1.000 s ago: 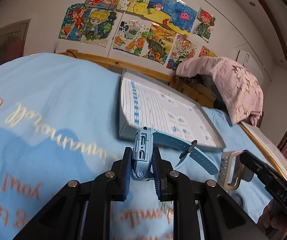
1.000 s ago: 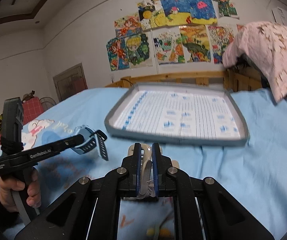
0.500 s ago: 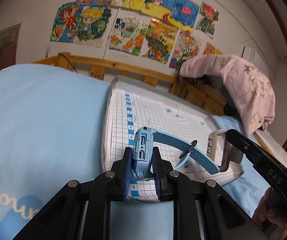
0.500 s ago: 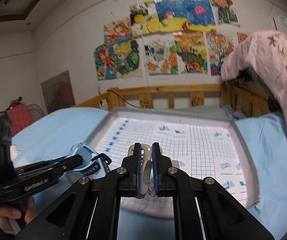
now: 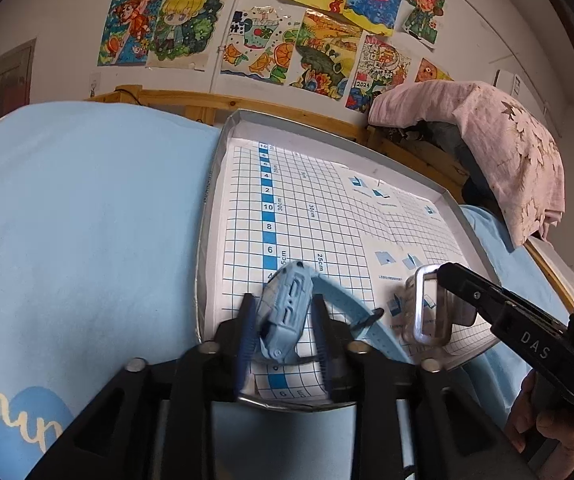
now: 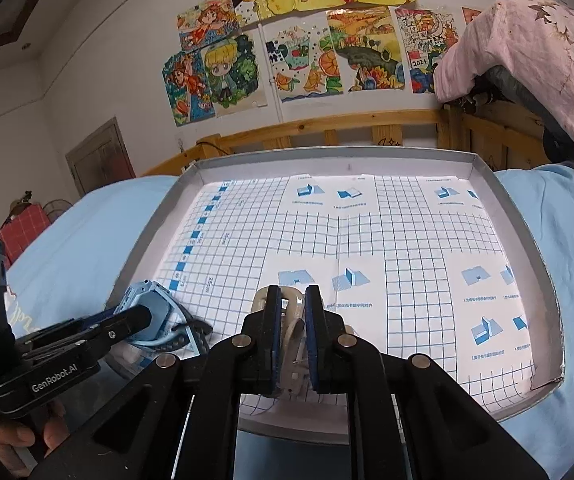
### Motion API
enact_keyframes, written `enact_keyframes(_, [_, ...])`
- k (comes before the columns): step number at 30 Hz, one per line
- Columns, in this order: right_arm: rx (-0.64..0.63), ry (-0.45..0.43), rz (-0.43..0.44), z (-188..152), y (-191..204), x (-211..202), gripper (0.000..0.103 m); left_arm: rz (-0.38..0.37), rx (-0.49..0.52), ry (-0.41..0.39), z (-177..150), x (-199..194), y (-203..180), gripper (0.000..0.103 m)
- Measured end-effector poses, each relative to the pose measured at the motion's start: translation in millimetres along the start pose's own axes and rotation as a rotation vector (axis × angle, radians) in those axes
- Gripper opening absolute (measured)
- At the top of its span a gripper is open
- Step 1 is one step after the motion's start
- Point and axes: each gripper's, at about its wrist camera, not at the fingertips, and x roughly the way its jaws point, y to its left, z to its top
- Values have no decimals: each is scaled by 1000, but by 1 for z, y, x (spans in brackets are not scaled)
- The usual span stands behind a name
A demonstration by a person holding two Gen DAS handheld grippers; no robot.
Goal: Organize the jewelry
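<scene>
My left gripper [image 5: 283, 312] has opened around a light blue watch [image 5: 287, 312], which tilts loosely between the fingers over the near left corner of the grey tray [image 5: 207, 216]. It also shows in the right wrist view [image 6: 155, 316]. My right gripper [image 6: 290, 320] is shut on a silver, cream-coloured watch [image 6: 287, 332] above the tray's near edge [image 6: 155, 232]. That watch shows in the left wrist view [image 5: 427, 312] held by the right gripper's black finger [image 5: 479, 296].
The tray is lined with blue grid paper and lies on a light blue bedspread [image 5: 87, 220]. A wooden bed rail [image 6: 327, 128] runs behind it. A pink blanket [image 6: 535, 48] hangs at the right. Drawings cover the wall.
Both grippers moved forward from the bedspread to over the tray. The left jaws widened and the blue watch now leans loose between them. The right gripper stays shut on its watch.
</scene>
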Motion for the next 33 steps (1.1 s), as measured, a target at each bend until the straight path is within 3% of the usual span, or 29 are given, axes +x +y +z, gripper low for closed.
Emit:
enact_keyframes(3, [-4, -10, -14, 2, 0, -4, 33, -27, 11, -29, 1, -7, -5, 57])
enact_keyframes(4, [-3, -20, -18, 2, 0, -8, 36, -8, 9, -52, 1, -12, -6, 70])
enact_keyframes(8, [-5, -56, -29, 2, -4, -29, 37, 3, 3, -119, 2, -31, -8, 79])
enact_keyframes(10, [-8, -89, -38, 2, -4, -43, 50, 6, 2, -139, 2, -39, -9, 84])
enact_keyframes(13, [-21, -154, -47, 1, -2, -69, 60, 30, -2, -191, 0, -59, -10, 101])
enact_keyframes(19, [-34, -256, -49, -5, 4, -121, 89, 46, -4, -279, -9, -101, -10, 103])
enact_keyframes(33, [-51, -353, -52, -44, 17, -227, 92, 40, 19, -373, -45, -190, -16, 103])
